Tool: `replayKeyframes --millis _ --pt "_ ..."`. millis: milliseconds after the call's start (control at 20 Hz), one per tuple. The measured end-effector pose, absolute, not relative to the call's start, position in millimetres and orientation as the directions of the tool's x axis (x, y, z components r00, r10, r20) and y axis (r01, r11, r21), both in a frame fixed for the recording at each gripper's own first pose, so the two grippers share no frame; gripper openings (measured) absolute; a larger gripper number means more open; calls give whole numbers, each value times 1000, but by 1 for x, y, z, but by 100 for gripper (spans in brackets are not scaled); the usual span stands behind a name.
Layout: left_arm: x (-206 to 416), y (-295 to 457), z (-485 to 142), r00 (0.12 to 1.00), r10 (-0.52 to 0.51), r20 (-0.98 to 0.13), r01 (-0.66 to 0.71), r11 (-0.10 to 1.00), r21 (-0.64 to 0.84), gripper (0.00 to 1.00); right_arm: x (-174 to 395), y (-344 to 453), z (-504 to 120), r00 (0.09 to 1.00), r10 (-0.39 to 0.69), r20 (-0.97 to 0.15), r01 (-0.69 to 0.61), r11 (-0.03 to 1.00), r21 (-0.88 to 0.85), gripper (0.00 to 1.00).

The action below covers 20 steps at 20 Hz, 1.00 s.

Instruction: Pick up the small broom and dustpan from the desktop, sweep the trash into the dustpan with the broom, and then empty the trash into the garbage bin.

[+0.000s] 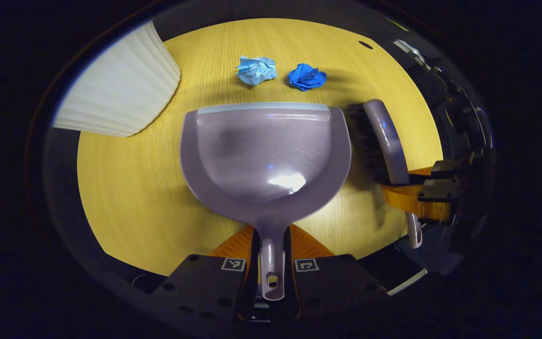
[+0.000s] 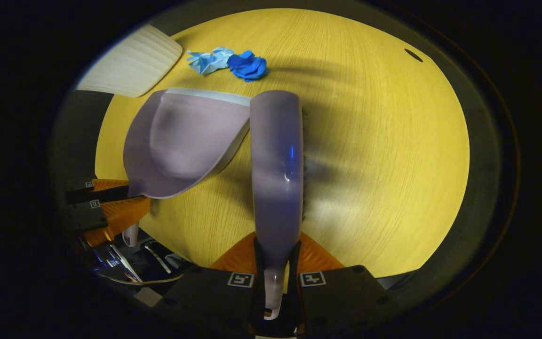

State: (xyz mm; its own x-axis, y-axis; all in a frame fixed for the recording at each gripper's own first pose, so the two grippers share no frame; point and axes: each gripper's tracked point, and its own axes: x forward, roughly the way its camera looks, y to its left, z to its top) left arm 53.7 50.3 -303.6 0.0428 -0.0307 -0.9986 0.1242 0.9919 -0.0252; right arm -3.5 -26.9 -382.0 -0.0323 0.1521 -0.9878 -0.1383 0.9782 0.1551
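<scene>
Both handles are being gripped: the dustpan (image 1: pixel 265 155) handle is being clamped by the left gripper (image 1: pixel 271 252), the broom (image 2: pixel 276 165) handle by the right gripper (image 2: pixel 275 256). On the desktop (image 1: pixel 125 188), two crumpled paper balls (image 1: pixel 257 69), (image 1: pixel 306 76) are lying just beyond the dustpan lip. A white ribbed garbage bin (image 1: pixel 120 89), apparently, is standing at far left.
</scene>
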Motion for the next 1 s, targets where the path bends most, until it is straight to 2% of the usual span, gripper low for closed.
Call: replayKeyframes --millis 200,350,500,650,850,1000 --pt "57 51 -304 78 -37 -996 125 992 -27 22 22 -44 -376 15 128 -992 -128 984 125 20" --pt "59 56 -301 79 -30 -996 137 990 -19 21 64 -55 -366 72 101 -992 -186 979 86 20" --pt "63 67 -299 84 3 -996 181 983 19 22 126 -58 -361 137 73 -988 -272 962 33 20" --pt "67 81 -296 110 61 -992 269 959 89 22 186 -65 -353 184 17 -983 -458 886 -70 20" --pt "64 92 -297 103 102 -989 341 931 131 22 220 -21 -359 105 120 -987 -553 832 42 20" --pt "57 93 -302 52 90 -995 328 939 102 23 228 -13 -375 59 97 -994 -623 781 39 20"
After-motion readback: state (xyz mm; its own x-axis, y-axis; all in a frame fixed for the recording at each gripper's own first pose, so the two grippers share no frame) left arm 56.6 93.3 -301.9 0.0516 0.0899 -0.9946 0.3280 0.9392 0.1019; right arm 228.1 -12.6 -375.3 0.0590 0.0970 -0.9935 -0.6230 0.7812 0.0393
